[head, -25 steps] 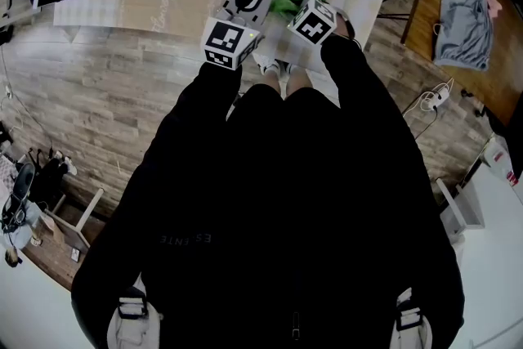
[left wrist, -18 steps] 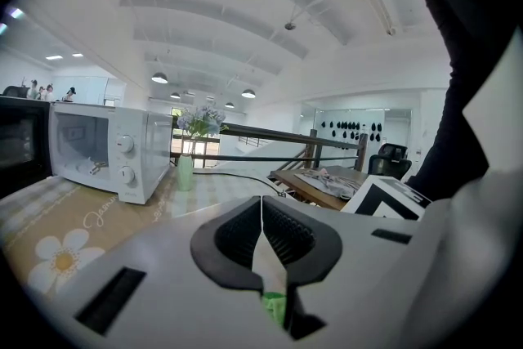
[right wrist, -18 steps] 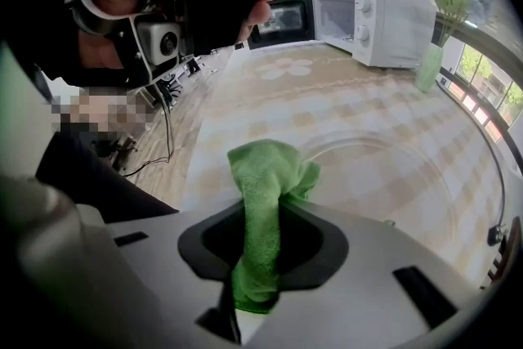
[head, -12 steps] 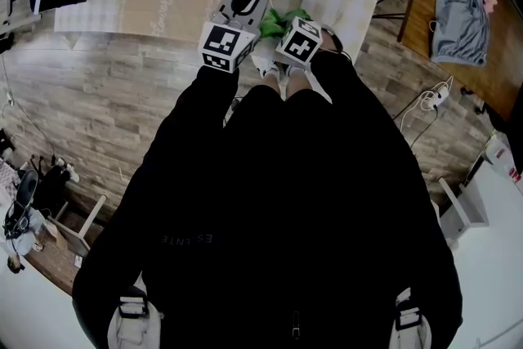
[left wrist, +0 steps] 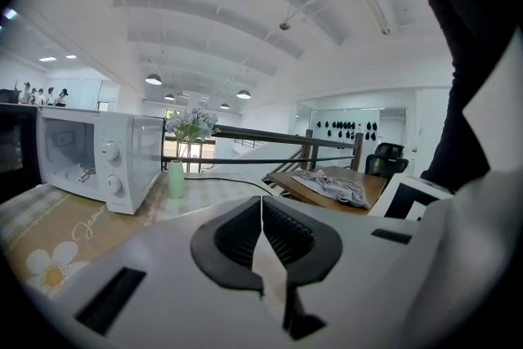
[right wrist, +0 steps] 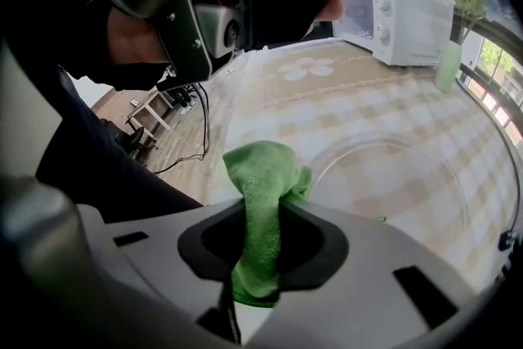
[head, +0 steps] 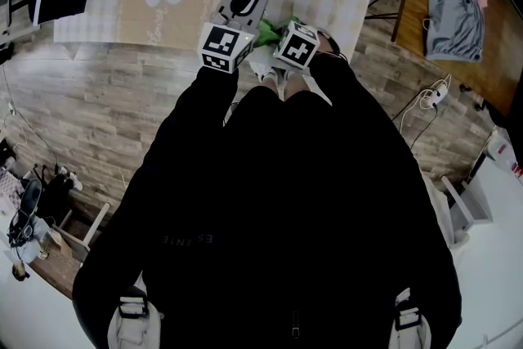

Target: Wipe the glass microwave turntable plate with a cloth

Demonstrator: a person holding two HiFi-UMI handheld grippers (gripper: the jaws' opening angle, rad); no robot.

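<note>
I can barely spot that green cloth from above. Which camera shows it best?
The right gripper view: the green cloth sits in the middle, close up, pinched in the right claw. The head view shows only a small green sliver, and the left gripper view shows none of it.

The cloth [right wrist: 261, 176] is a green, fuzzy, matt fabric. Touching it, the turntable plate [right wrist: 392, 176] is clear glossy glass. Under the plate the tablecloth [right wrist: 327, 86] looks smooth. Beyond the plate the microwave [right wrist: 400, 12] has a white glossy casing. The left gripper [left wrist: 261, 212] has a smooth matt grey plastic shell and black ribbed pads.
</note>
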